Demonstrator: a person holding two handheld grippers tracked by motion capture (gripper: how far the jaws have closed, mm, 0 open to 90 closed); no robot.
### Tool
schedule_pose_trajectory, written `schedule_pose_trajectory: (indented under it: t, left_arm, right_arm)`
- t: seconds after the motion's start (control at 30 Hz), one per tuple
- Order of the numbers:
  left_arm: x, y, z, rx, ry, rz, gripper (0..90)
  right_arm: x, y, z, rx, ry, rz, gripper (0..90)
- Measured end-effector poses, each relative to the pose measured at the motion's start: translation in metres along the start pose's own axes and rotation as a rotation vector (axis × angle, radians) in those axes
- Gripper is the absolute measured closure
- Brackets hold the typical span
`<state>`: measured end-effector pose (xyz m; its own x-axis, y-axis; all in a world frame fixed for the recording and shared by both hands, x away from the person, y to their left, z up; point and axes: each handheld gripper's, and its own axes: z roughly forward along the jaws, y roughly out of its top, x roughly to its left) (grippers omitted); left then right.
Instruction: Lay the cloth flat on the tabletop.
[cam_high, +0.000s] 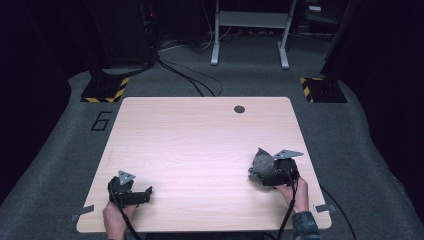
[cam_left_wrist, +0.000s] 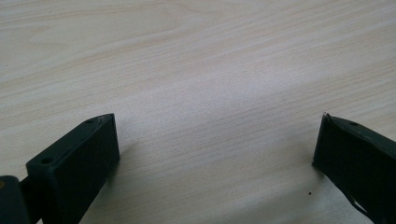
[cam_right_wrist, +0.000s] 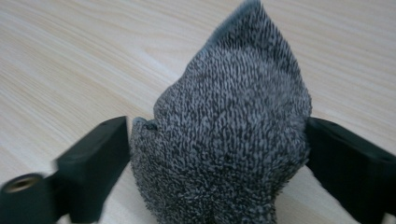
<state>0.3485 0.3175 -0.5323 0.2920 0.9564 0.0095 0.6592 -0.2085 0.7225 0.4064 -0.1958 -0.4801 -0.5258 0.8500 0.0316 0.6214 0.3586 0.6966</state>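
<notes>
- The grey knitted cloth (cam_right_wrist: 229, 140) is sitting bunched between the jaws of the right hand-held gripper (cam_right_wrist: 215, 154), its peak poking up toward the top of the right gripper view; the jaws are pinching it on both flanks, which is why it is standing in a heap rather than lying flat.
- In the high view the cloth (cam_high: 262, 165) is showing at the lower right of the frame, just in front of the right hand-held gripper (cam_high: 270, 172), over the table (cam_high: 200, 140); whether its underside is touching the wood, I cannot tell.
- The person's right hand (cam_high: 295, 192) is coming in from the bottom edge, gripping from behind so the cloth stays ahead of the camera.
- Over at the lower left, the left hand-held gripper (cam_high: 137, 195) is resting low over the wood, held by the left hand (cam_high: 117, 217).
- In its own view the left hand-held gripper (cam_left_wrist: 215, 149) is holding its jaws spread wide with bare wood grain between them — looks to me like it is waiting its turn, ready to take a corner.
</notes>
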Motion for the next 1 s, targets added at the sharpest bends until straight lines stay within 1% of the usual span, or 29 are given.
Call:
schedule_pose_trajectory:
  t: [0.03,0.07,0.1,0.13,0.17,0.2,0.23,0.27,0.3,0.33,0.4,0.43,0.47,0.5,0.53,0.57,0.6,0.67,0.73,0.83,0.87,0.9,0.93,0.97,1.0]
  left_arm:
    - [0.000,0.000,0.000,0.000,0.000,0.000,0.1]
    - [0.000,0.000,0.000,0.000,0.000,0.000,0.1]
    - [0.000,0.000,0.000,0.000,0.000,0.000,0.1]
    - [0.000,0.000,0.000,0.000,0.000,0.000,0.1]
    - [0.000,0.000,0.000,0.000,0.000,0.000,0.1]
    - [0.000,0.000,0.000,0.000,0.000,0.000,0.1]
    - [0.000,0.000,0.000,0.000,0.000,0.000,0.1]
    - [0.000,0.000,0.000,0.000,0.000,0.000,0.1]
    - [0.000,0.000,0.000,0.000,0.000,0.000,0.1]
    - [0.000,0.000,0.000,0.000,0.000,0.000,0.1]
    - [0.000,0.000,0.000,0.000,0.000,0.000,0.1]
    - [0.000,0.000,0.000,0.000,0.000,0.000,0.1]
    - [0.000,0.000,0.000,0.000,0.000,0.000,0.1]
    - [0.000,0.000,0.000,0.000,0.000,0.000,0.1]
    - [0.000,0.000,0.000,0.000,0.000,0.000,0.1]
    - [0.000,0.000,0.000,0.000,0.000,0.000,0.1]
    - [0.000,0.000,0.000,0.000,0.000,0.000,0.1]
    - [0.000,0.000,0.000,0.000,0.000,0.000,0.1]
    - [0.000,0.000,0.000,-0.001,0.002,-0.001,0.2]
    - [0.000,0.000,0.000,0.000,0.002,-0.001,0.2]
    - [0.000,0.000,0.000,0.001,0.000,0.000,0.2]
    - [0.000,0.000,0.000,0.001,0.000,0.000,0.2]
    - [0.000,0.000,0.001,-0.007,0.001,-0.010,0.2]
    - [0.000,0.000,0.000,-0.006,0.002,-0.008,0.2]
    - [0.000,0.000,0.000,-0.005,0.002,-0.007,0.2]
  right_arm:
    - [0.000,-0.001,0.003,0.012,-0.009,-0.003,20.0]
    - [0.000,-0.001,0.003,0.012,-0.009,-0.003,20.0]
    - [0.000,-0.001,0.006,0.022,-0.006,-0.006,24.5]
    - [0.000,-0.002,0.009,0.024,0.003,0.001,30.9]
    - [0.002,-0.003,0.011,0.035,-0.003,0.008,37.4]
    - [0.002,-0.003,0.011,0.035,-0.003,0.008,37.4]
    - [0.002,-0.004,0.012,0.038,0.004,0.000,45.5]
    - [0.002,-0.004,0.012,0.038,0.004,0.000,45.5]
    - [0.002,-0.004,0.012,0.031,0.001,0.001,48.7]
    - [0.003,-0.005,0.012,0.033,0.009,0.012,55.2]
    - [0.003,-0.005,0.012,0.018,0.006,0.003,59.3]
    - [0.004,-0.005,0.010,0.021,0.012,0.014,60.7]
    - [0.004,-0.005,0.010,0.012,0.014,0.000,61.9]
    - [0.004,-0.005,0.010,0.012,0.014,0.000,61.9]
    - [0.006,-0.004,0.006,-0.020,0.032,0.012,62.4]
    - [0.006,-0.004,0.006,-0.020,0.032,0.012,62.4]
    - [0.010,0.000,0.002,-0.050,0.062,0.024,62.4]
    - [0.014,0.005,-0.002,-0.070,0.071,0.006,62.3]
    - [0.021,0.013,-0.005,-0.086,0.092,-0.008,62.3]
    - [0.027,0.019,-0.007,-0.099,0.104,-0.013,62.3]
    - [0.034,0.026,-0.008,-0.118,0.129,-0.027,62.2]
    - [0.034,0.026,-0.008,-0.118,0.129,-0.027,62.2]
    - [0.037,0.029,-0.008,-0.123,0.135,-0.034,62.2]
    - [0.041,0.032,-0.008,-0.125,0.145,-0.036,62.1]
    - [0.047,0.039,-0.008,-0.143,0.165,-0.055,62.1]
